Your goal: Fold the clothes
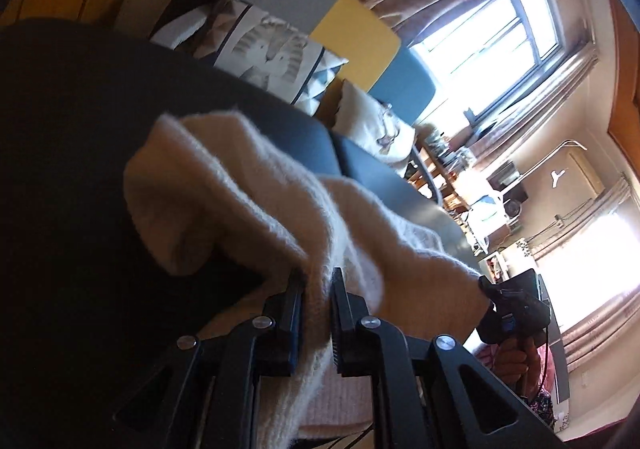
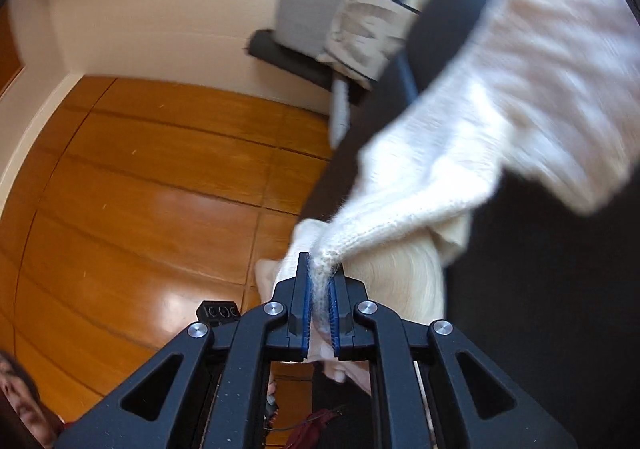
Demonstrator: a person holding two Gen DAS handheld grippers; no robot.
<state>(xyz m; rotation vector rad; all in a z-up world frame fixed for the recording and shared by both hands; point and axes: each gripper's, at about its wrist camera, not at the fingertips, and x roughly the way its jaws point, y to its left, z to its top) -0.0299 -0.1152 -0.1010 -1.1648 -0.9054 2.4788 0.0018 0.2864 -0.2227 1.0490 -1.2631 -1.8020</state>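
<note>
Both the left gripper [image 1: 318,281] and right gripper [image 2: 320,273] pinch the fluffy white sweater [image 1: 248,193], which hangs toward 1 o'clock over the dark sofa [image 1: 72,121].

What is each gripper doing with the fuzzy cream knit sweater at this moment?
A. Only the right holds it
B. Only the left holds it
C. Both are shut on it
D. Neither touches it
C: the left gripper has the fuzzy cream knit sweater pinched between its fingers, and in the right wrist view the right gripper clamps a bunched edge of the same knit.
</note>
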